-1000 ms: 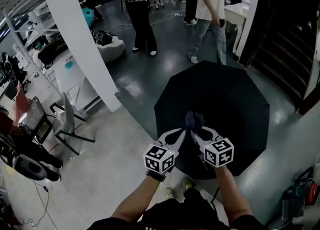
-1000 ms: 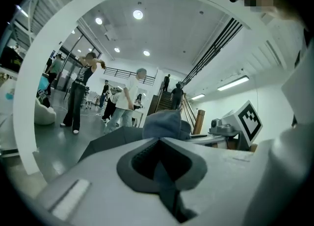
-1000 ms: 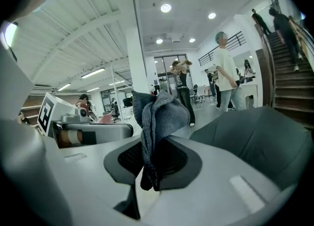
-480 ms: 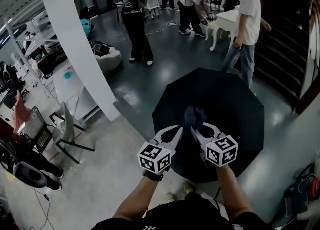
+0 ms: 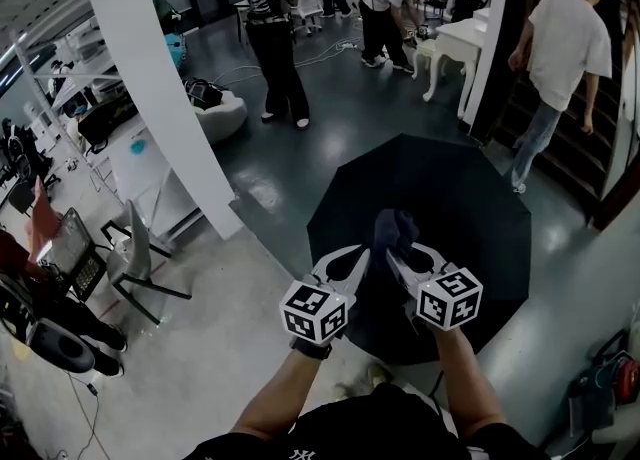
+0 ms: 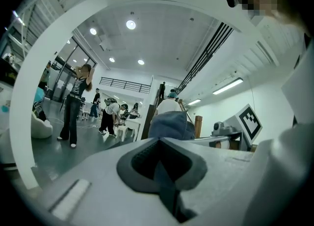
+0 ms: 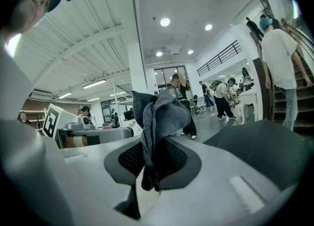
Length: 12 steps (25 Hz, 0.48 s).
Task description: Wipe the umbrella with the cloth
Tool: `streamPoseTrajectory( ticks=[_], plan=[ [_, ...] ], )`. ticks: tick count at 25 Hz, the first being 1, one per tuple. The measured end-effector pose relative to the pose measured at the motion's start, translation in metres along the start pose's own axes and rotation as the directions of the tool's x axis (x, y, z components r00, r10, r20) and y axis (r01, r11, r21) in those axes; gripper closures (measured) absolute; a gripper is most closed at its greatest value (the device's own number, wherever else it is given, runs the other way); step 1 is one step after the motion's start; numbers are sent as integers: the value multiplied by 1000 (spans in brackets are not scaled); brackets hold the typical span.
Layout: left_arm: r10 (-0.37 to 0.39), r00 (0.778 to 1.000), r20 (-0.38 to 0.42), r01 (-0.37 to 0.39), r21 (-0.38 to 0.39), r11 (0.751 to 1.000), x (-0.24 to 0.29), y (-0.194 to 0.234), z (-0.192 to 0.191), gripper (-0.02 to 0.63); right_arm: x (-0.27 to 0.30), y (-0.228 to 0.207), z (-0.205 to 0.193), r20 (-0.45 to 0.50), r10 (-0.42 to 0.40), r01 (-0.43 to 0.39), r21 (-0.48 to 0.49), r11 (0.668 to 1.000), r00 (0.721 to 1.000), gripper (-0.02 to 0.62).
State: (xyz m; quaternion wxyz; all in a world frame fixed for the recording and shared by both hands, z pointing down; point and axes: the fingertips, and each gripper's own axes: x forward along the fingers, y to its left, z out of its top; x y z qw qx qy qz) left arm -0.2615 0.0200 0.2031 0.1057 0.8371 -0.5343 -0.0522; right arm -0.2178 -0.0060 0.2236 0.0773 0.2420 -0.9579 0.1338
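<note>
While I watch the head view, the black umbrella (image 5: 470, 198) lies open on the dark floor (image 5: 300, 168) straight ahead of the person, its canopy spread wide and its near edge running under both grippers. The cloth (image 5: 393, 231), a dark grey-blue bundle, stands up between the two gripper tips over the near half of the canopy; I cannot tell whether it touches the fabric below.

In the right gripper view, the right gripper (image 7: 152, 146) has its jaws clenched on the cloth (image 7: 159, 117), which rises in folds out of the dark pads and hangs a little way down in front of them. To the right of it I see the umbrella's canopy (image 7: 265, 146) as a dark slope.

In the left gripper view, the left gripper (image 6: 158, 144) has its jaws pressed together. A thin slate strip, the same colour as the cloth, sits pinched in the seam between the pads, and the bundle (image 6: 171, 126) shows just beyond the tips.

In the head view, the left gripper (image 5: 362, 256) and the right gripper (image 5: 392, 258) angle inward and meet at the cloth, their marker cubes apart and nearer the person.

A white pillar (image 5: 150, 78) leans across the left. A grey chair (image 5: 135, 253) stands near its foot. One person in black (image 5: 270, 28) stands beyond the umbrella, and another in a white shirt (image 5: 560, 58) is at the stairs on the right.
</note>
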Motion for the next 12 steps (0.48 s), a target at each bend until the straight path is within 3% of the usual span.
streamPoseTrajectory(
  ticks=[12],
  plan=[
    [22, 1000, -8, -22, -22, 1000, -1, 9, -14, 606, 7, 0, -13, -12, 12, -12, 28, 1000, 1000, 518]
  ],
)
